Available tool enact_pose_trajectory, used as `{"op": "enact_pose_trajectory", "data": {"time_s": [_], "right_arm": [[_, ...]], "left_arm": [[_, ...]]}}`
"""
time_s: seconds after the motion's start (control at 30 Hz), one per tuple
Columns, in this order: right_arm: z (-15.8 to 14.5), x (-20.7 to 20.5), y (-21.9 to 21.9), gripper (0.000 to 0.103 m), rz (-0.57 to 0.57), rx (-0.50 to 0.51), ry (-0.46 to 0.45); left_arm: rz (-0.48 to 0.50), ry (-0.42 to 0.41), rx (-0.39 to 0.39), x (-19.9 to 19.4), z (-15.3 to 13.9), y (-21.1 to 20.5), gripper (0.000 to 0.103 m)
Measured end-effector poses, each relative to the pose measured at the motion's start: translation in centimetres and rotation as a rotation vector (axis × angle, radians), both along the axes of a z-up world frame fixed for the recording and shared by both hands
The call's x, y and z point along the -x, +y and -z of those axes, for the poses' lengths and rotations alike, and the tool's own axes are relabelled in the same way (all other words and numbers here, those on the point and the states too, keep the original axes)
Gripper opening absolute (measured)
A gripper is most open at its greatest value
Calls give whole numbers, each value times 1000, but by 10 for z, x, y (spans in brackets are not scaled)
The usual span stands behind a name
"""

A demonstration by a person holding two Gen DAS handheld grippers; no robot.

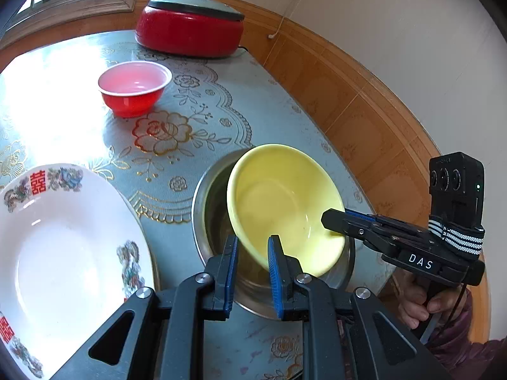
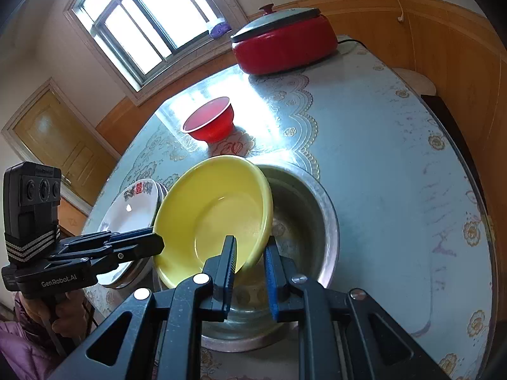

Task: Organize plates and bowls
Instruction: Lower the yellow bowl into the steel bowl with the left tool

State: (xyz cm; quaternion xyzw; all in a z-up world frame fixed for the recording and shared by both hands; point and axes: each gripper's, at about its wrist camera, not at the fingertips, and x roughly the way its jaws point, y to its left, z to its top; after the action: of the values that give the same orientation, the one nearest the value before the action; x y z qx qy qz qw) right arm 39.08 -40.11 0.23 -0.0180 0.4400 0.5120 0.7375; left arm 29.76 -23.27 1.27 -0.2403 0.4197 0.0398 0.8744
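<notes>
A yellow bowl (image 1: 285, 202) is tilted inside a steel bowl (image 1: 209, 221). My left gripper (image 1: 252, 247) has its jaws around the yellow bowl's near rim. My right gripper (image 1: 332, 218) comes in from the right and grips the bowl's right rim. In the right wrist view the yellow bowl (image 2: 212, 209) leans on the steel bowl (image 2: 304, 215); my right gripper (image 2: 250, 250) straddles its rim, and my left gripper (image 2: 155, 240) touches its left edge. A red bowl (image 1: 134, 93) stands farther back on the table. A white patterned plate (image 1: 63, 253) lies at the left.
A red electric cooker with a grey lid (image 1: 190, 28) stands at the table's far edge. The flowered tablecloth (image 1: 196, 101) covers the table. A wood-panelled wall (image 1: 348, 101) runs close along the right side. In the right wrist view the white plate (image 2: 130, 209) sits on a stack.
</notes>
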Motion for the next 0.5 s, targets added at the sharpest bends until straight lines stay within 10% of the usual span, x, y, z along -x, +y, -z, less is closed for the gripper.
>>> {"op": "enact_pose_trajectory", "data": {"time_s": [0.5], "right_arm": [[9, 10, 1, 20, 48, 99, -57]], "left_arm": [[36, 39, -27, -5, 12, -9, 19]]}}
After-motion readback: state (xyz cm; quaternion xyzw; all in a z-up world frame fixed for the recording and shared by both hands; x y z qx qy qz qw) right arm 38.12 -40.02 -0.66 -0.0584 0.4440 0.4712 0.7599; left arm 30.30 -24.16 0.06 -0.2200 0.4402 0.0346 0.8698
